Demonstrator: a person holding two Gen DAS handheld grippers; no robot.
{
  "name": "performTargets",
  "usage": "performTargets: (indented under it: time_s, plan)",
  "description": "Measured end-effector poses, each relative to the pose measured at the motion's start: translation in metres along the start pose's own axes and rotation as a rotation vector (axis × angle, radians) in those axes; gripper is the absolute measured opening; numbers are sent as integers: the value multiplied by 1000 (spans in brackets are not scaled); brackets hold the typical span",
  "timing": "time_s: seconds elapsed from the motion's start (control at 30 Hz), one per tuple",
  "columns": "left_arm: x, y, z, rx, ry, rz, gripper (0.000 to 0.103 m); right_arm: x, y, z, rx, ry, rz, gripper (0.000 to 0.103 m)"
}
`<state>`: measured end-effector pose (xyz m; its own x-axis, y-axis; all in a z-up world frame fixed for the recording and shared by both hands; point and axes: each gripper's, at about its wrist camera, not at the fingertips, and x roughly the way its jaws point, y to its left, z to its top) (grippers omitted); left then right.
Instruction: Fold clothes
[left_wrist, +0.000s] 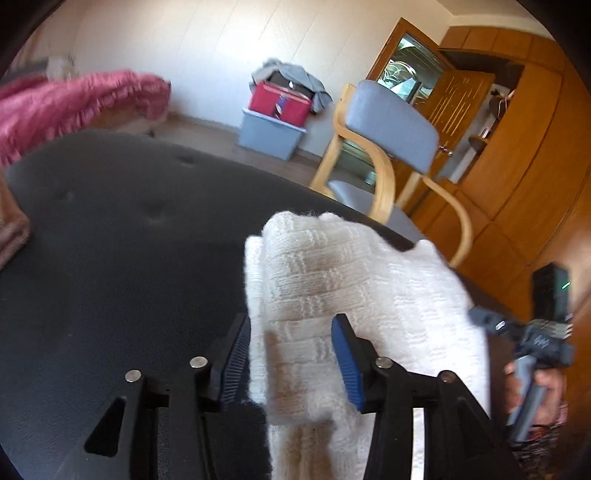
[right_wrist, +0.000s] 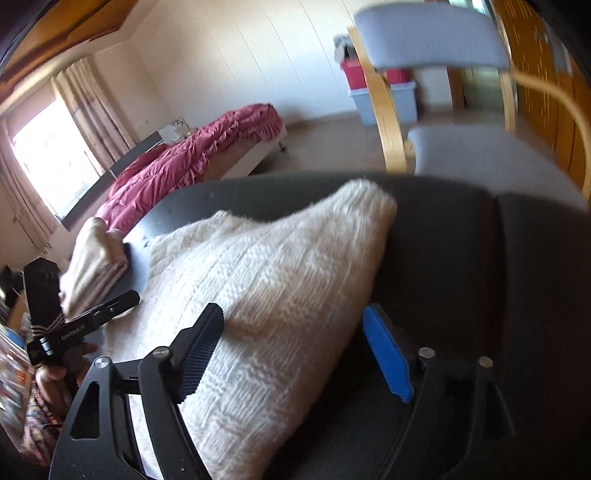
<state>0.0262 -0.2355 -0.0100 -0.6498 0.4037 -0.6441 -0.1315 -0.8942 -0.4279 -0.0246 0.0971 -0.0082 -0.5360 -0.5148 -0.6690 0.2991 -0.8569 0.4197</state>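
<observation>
cream knit, a folded sweater (left_wrist: 351, 280), lay on the dark padded surface (left_wrist: 110, 240) near its edge, with the grey chair (left_wrist: 391, 125) just beyond. the left gripper (left_wrist: 291, 354) had its jaws wide apart with the near end of the sweater between them, the blue pads standing clear of the wool rather than pressing on it. in the right wrist view the right gripper (right_wrist: 295, 354) was likewise spread, the knit lying between its fingers and touching nothing firmly — neither gripper had hold of anything. a second folded pile, beige, (right_wrist: 96, 266) sat further along the surface towards the pink bedspread (right_wrist: 192, 155).

the fold looked about done, so the risk was mostly in pulling away. fuzzy wool could snag on a ribbed pad as the jaws drew back and drag the top layer open. the far corner of the sweater stood up in a peak rather than lying flat, so the bundle could slump or unroll by itself. it also sat close to the edge, where a careless nudge might tip it towards the floor.
</observation>
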Motion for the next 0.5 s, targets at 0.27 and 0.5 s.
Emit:
performTargets:
  time_s: [0.27,0.5]
  plan:
    - [34,27,8,-132,167,-141,56,11,-19,-3,144,73,87,86]
    - [48,37,9,-147,209,-196,73,20,-42,-10,277,156,249,87]
